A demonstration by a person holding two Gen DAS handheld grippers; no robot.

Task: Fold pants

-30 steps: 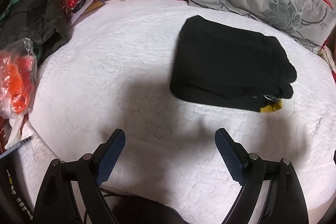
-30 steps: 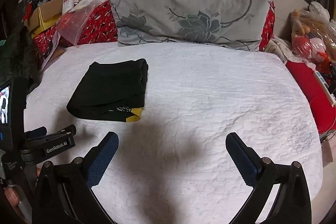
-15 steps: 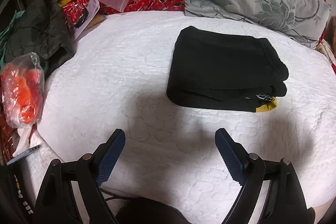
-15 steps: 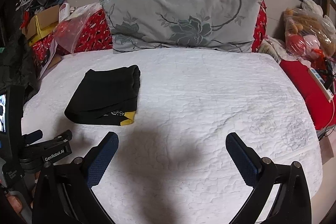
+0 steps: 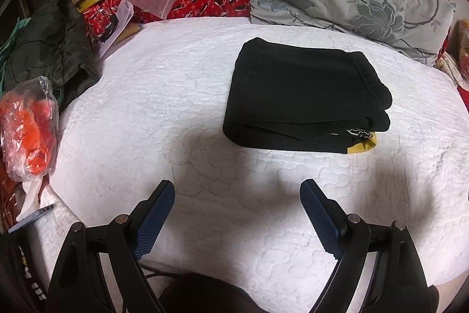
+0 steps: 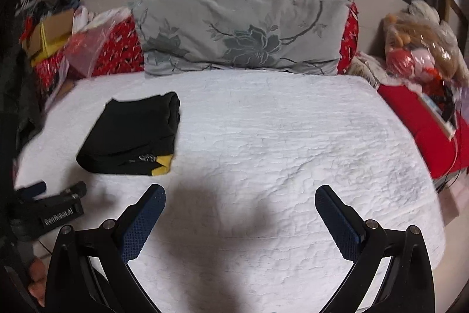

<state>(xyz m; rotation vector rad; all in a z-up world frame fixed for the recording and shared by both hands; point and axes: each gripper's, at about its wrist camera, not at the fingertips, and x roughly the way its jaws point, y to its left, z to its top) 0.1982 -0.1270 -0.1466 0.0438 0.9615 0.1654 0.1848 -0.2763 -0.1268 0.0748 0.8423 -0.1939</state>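
The black pants [image 5: 302, 96] lie folded into a flat rectangle on the white quilted bed [image 5: 164, 113], with a yellow patch at the near right corner. In the right wrist view the pants [image 6: 132, 134] lie at the left of the bed [image 6: 278, 137]. My left gripper [image 5: 237, 189] is open and empty, held above the bed's near edge, well short of the pants. My right gripper [image 6: 240, 192] is open and empty, to the right of the pants. The left gripper's body [image 6: 49, 213] shows at the lower left of the right wrist view.
A grey flowered pillow [image 6: 243, 34] leans on a red headboard at the back. Boxes, plastic bags [image 5: 29, 131] and dark clothes [image 5: 49, 49] crowd the left side. A red cushion [image 6: 422, 119] and bagged toys [image 6: 419, 46] lie at the right.
Both grippers have pulled back and up from the bed. The pants look smaller and farther off in both views. Both grippers stay open.
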